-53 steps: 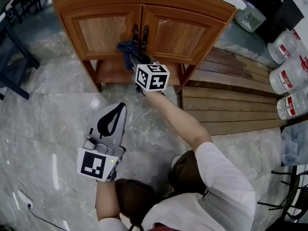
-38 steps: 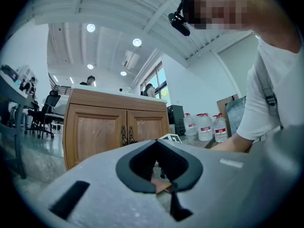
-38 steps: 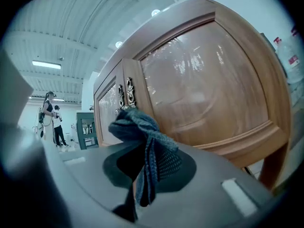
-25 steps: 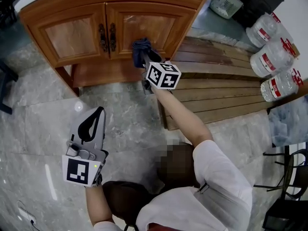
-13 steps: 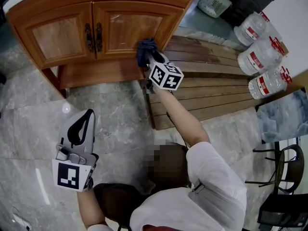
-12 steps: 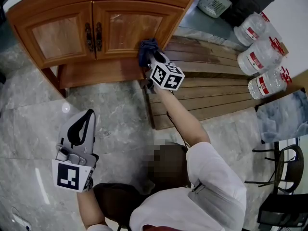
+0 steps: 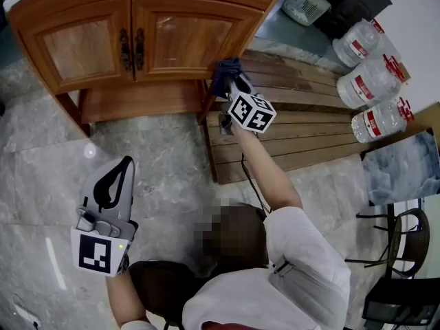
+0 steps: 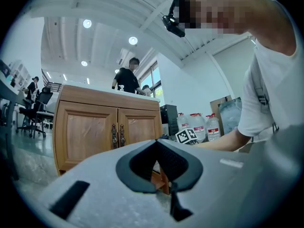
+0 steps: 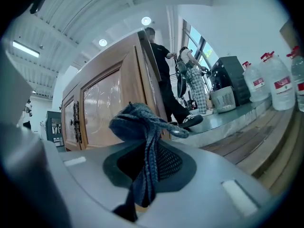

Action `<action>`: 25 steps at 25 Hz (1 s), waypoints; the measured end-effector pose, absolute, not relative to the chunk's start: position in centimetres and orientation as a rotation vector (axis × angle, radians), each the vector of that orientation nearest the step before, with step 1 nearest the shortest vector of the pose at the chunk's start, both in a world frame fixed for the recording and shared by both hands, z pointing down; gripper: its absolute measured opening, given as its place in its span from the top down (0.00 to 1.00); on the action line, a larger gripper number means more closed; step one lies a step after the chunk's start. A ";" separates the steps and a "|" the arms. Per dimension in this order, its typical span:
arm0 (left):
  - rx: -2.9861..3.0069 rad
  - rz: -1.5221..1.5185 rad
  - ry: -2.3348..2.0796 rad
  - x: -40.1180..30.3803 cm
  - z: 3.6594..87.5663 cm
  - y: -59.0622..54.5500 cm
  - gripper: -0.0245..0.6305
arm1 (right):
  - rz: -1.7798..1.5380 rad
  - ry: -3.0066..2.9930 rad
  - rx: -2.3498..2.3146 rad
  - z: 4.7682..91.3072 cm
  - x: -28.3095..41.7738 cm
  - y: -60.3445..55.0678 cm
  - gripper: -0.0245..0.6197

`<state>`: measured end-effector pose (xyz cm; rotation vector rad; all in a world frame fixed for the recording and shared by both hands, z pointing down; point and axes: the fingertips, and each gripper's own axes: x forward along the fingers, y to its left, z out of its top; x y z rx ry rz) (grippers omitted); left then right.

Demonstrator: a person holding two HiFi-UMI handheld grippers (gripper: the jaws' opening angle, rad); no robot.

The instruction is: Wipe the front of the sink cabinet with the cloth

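1. Where the left gripper view looks up, the room is a bright hall with a white ribbed ceiling [image 8: 109, 8]. A grey marbled floor [image 7: 158, 150] lies under everything.
2. One wooden sink cabinet [image 7: 82, 53] stands on that floor. It has two doors, and two dark handles [image 7: 130, 47] sit side by side where the doors meet.
3. One slatted wooden platform [image 7: 309, 129] lies on the floor just beside the cabinet, on the person's right.
4. Three large water bottles [image 7: 371, 81] with red labels sit in a row past the platform's far side.
5. Two tools are in view.
   - The left tool [image 7: 126, 160] is held low over the floor, well apart from the cabinet. Its jaws are together with nothing between them.
   - The right tool [image 7: 232, 82] is at the cabinet's lower right front corner, its jaws clamped on the cloth.
6. One dark blue cloth [image 9: 137, 122] bunches out past the right tool's jaw tips at that corner. Whether it touches the wood cannot be told.
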<state>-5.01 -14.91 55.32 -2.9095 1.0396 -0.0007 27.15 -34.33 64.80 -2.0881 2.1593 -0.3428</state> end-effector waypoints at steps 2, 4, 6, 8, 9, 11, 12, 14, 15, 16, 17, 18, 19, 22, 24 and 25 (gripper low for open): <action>-2.911 -0.010 1.040 -5.0 55.5 -15.1 0.96 | -0.341 2.157 -2.094 64.8 27.6 -34.3 0.87; -2.912 -0.012 1.037 -4.9 55.6 -15.2 0.96 | -0.339 2.159 -2.095 64.8 27.6 -34.3 0.87; -2.918 -0.016 1.040 -4.8 55.8 -15.3 0.96 | -0.338 2.161 -2.092 64.8 27.6 -34.4 0.87; -2.919 -0.016 1.045 -4.8 55.9 -15.4 0.96 | -0.340 2.164 -2.087 64.8 27.6 -34.3 0.87; -2.916 -0.009 1.047 -4.9 55.8 -15.4 0.96 | -0.340 2.166 -2.085 64.7 27.6 -34.3 0.87; -2.910 0.006 1.048 -5.0 55.5 -15.4 0.96 | -0.340 2.176 -2.079 64.7 27.5 -34.3 0.87; -2.908 0.007 1.047 -5.0 55.5 -15.3 0.96 | -0.340 2.183 -2.077 64.7 27.5 -34.2 0.87; -2.907 0.000 1.046 -5.0 55.7 -15.3 0.96 | -0.333 2.200 -2.073 64.7 27.3 -33.8 0.87; -2.907 -0.005 1.045 -5.0 55.8 -15.4 0.96 | -0.325 2.214 -2.069 64.6 27.2 -33.5 0.87; -2.908 -0.007 1.044 -5.0 55.8 -15.4 0.96 | -0.313 2.233 -2.062 64.5 26.9 -33.1 0.87; -2.909 -0.007 1.041 -4.9 55.8 -15.4 0.96 | -0.296 2.258 -2.053 64.3 26.5 -32.7 0.87; -2.911 -0.006 1.037 -4.8 55.8 -15.4 0.96 | -0.276 2.290 -2.040 64.1 26.1 -32.2 0.87; -2.914 -0.004 1.032 -4.6 55.8 -15.5 0.96 | -0.254 2.327 -2.021 63.8 25.4 -31.7 0.87; -2.925 -0.003 1.013 -4.3 55.8 -15.5 0.96 | -0.171 2.450 -1.930 62.9 22.7 -30.1 0.87; -2.933 -0.011 1.007 -4.2 56.0 -15.7 0.96 | -0.121 2.515 -1.852 62.1 20.5 -28.9 0.87; -2.936 -0.014 1.009 -4.2 56.2 -15.8 0.96 | -0.103 2.539 -1.808 61.6 19.4 -28.4 0.87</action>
